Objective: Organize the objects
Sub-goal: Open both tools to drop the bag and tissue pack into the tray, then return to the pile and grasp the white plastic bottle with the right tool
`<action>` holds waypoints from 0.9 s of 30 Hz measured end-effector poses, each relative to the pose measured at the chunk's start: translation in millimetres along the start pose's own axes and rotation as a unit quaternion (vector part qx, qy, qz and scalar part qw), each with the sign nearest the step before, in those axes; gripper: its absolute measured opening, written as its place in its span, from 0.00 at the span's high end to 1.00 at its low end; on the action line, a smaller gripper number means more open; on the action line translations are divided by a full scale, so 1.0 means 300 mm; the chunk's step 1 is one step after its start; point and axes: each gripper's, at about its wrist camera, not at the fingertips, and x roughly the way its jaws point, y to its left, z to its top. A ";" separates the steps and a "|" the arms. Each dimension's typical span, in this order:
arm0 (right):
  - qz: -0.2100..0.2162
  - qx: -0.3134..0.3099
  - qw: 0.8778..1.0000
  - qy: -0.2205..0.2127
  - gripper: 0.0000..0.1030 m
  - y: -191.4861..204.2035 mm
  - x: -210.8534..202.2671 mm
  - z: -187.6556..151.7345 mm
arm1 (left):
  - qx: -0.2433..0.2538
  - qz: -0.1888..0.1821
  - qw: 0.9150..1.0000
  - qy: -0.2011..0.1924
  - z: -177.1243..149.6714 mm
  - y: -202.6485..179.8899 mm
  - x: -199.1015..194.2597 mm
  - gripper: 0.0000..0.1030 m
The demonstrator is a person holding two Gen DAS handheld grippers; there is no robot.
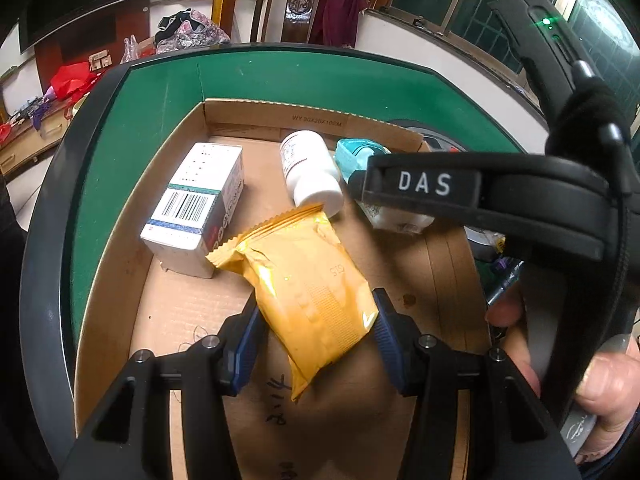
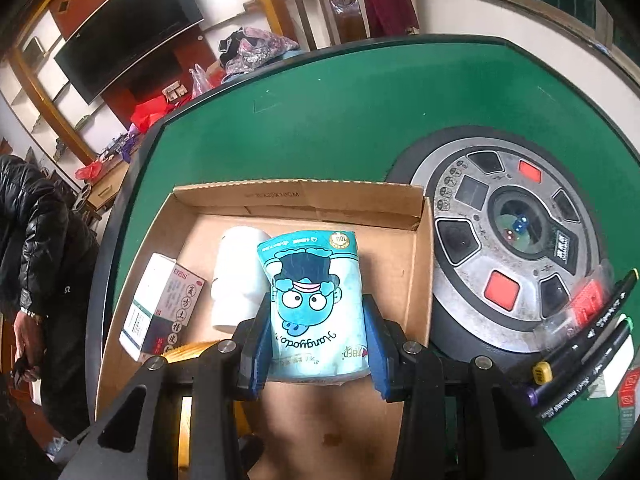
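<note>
Yellow crinkled snack packet, blue cartoon tissue pack — both clamped

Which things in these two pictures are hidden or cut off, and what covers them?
- Left wrist view: the blue tissue pack is mostly behind the right gripper.
- Right wrist view: the yellow packet is nearly hidden by the gripper's own finger.
- Right wrist view: the white bottle is partly covered by the tissue pack.

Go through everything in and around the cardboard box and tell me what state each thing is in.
Cardboard box: open-topped, on the green table.
Yellow snack packet: sealed, gripped by left hand-held gripper.
Blue cartoon tissue pack: gripped by right hand-held gripper.
White bottle: capped, lying down.
Medicine carton: closed, in box.
</note>
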 end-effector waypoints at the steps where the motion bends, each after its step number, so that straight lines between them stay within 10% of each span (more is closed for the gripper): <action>1: 0.003 -0.001 1.000 0.003 0.55 0.004 0.004 0.002 | 0.000 -0.001 1.000 0.000 0.000 0.000 -0.002 0.50; 16: 0.052 0.000 0.998 -0.017 0.43 -0.033 -0.106 -0.042 | -0.012 0.010 0.999 -0.028 0.001 0.001 -0.028 0.42; 27: 0.077 0.014 0.988 -0.131 0.37 -0.247 -0.449 -0.286 | 0.066 -0.043 0.995 -0.054 -0.034 -0.153 -0.125 0.41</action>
